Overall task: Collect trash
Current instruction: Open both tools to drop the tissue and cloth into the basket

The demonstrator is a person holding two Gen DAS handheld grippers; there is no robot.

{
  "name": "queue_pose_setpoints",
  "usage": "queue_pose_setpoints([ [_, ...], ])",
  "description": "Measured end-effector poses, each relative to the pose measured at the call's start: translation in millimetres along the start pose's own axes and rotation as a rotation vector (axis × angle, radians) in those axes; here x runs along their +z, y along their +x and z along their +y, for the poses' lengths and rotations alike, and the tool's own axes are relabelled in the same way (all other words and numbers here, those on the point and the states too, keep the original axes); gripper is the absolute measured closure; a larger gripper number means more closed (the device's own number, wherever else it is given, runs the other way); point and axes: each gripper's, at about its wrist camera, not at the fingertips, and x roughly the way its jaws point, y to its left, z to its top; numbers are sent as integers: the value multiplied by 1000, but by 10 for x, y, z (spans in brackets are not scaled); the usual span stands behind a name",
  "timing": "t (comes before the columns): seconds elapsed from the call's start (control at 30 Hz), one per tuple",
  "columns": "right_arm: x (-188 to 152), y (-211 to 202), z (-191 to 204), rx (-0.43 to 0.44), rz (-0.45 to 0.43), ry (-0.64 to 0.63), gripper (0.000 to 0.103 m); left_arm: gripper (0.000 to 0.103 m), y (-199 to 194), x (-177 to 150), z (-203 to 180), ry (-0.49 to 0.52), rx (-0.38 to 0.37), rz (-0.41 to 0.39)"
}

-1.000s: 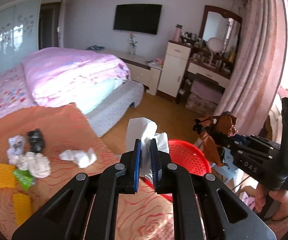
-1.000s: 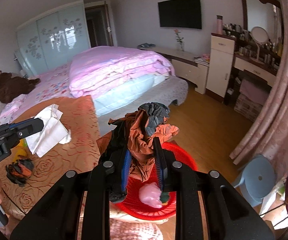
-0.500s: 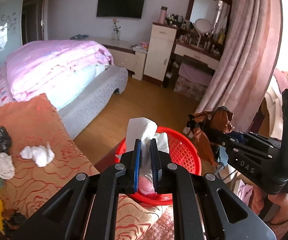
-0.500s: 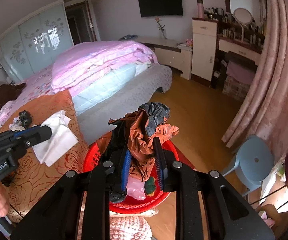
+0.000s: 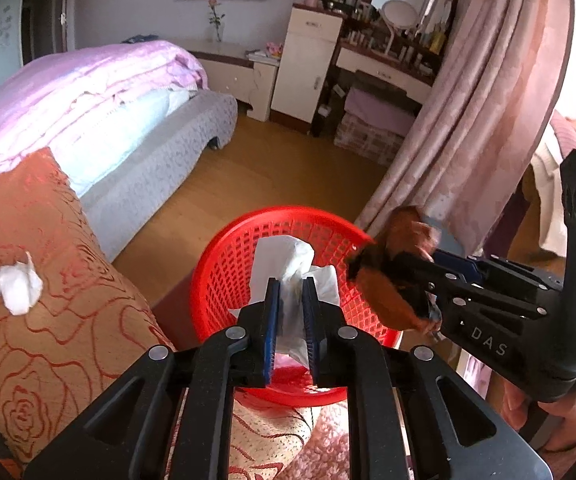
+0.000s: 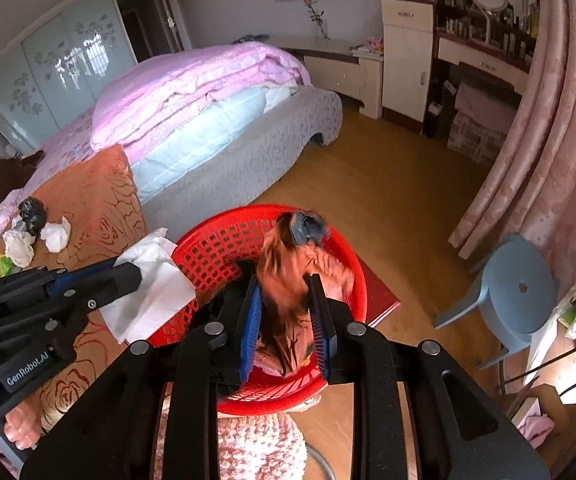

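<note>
A red mesh basket (image 5: 224, 264) (image 6: 212, 248) stands on the floor beside the orange bedspread. My left gripper (image 5: 289, 292) is shut on a white tissue (image 5: 288, 260) and holds it over the basket; it also shows in the right wrist view (image 6: 128, 276) with the tissue (image 6: 148, 292). My right gripper (image 6: 284, 292) has its jaws parted, and a brown and grey crumpled wrapper (image 6: 291, 264), blurred, sits between them over the basket. In the left wrist view the right gripper (image 5: 399, 276) carries that wrapper (image 5: 387, 292) at the basket's right rim.
More trash lies on the orange bedspread (image 5: 48, 300): a white tissue wad (image 5: 12, 288), and in the right wrist view a black wad (image 6: 32, 212), white wads (image 6: 54, 234) and green and yellow bits (image 6: 4, 264). A blue stool (image 6: 515, 284) and pink curtain (image 6: 535, 128) stand right.
Both grippers moved right and down over the red basket. The right gripper's jaws have widened and the brown wrapper has blurred and sagged between them.
</note>
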Motion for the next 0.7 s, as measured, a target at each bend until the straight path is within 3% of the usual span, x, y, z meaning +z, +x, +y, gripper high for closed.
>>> queue_pose_setpoints([
  [0.1,-17,41,-15,0,14,5,72,86,37,-40,23,-6,-16,14],
  [0.27,-11,32,-40,-10,10,11,64,61,14,-83,57,-11,-14,13],
  [0.47,-18,6,-39,-18,-1,4,61,48,-74,-105,97,-19,23,-15],
  [0.7,-10,-69,-33,-34,-42,6,51,40,-245,-104,206,-52,81,-66],
])
